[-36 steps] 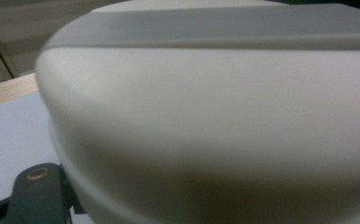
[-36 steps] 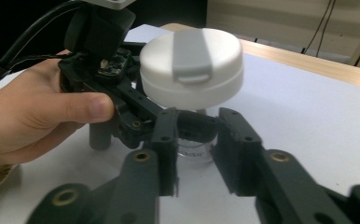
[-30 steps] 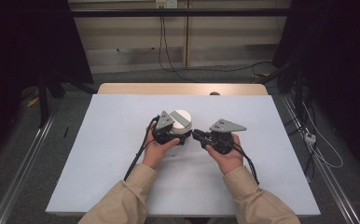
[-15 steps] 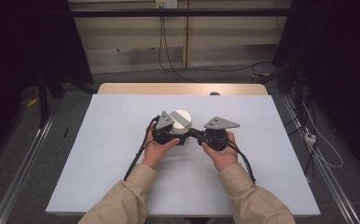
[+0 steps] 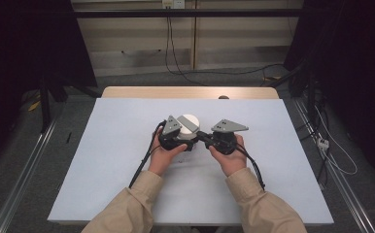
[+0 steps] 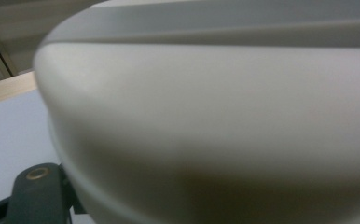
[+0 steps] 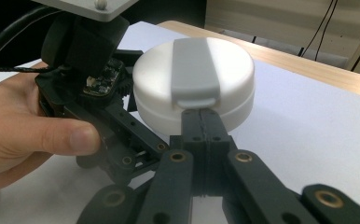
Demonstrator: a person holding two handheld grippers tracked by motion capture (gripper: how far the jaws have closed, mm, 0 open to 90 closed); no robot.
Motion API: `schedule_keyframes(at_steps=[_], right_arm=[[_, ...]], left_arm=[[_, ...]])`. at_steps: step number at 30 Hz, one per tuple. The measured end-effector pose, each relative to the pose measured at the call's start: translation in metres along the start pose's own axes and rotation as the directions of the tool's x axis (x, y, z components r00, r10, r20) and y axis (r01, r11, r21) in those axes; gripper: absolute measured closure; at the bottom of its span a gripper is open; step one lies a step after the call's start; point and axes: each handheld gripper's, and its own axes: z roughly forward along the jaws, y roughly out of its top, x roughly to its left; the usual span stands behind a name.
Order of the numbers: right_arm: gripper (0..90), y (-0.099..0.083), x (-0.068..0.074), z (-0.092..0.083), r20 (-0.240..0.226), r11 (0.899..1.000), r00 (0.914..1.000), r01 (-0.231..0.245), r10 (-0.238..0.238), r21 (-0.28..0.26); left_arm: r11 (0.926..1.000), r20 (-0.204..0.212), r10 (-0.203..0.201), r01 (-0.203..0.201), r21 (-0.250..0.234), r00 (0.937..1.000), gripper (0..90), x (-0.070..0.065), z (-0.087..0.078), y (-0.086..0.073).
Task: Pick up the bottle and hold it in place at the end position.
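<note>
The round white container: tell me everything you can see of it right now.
The round white container is a squat, smooth, plastic-looking puck with rounded edges and a grey flip tab across its lid, lid closed. It sits upright mid-table. The left gripper clamps its side; the right gripper, jaws shut, touches it just under the tab's lip.

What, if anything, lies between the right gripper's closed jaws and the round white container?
Nothing. In the right gripper view, the right gripper has its shut jaws tip-first against the round white container, just under its grey lid tab, with no gap visible.
</note>
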Motion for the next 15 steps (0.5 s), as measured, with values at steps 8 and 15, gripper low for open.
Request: schedule_keyframes(at_steps=[8,15], right_arm=[[90.0,0.0028,0.0016,0.0006,-0.004,1.0,1.0,0.007,-0.007,-0.01],[90.0,0.005,0.0028,0.002,-0.003,1.0,0.9999,0.011,-0.011,-0.012]], left_arm=[[1.0,0.001,0.002,-0.002,0.0,1.0,18.5,0.0001,-0.0003,-0.0002],[1.0,0.003,0.002,-0.002,0.004,1.0,18.5,0.0002,-0.0011,-0.0001]])
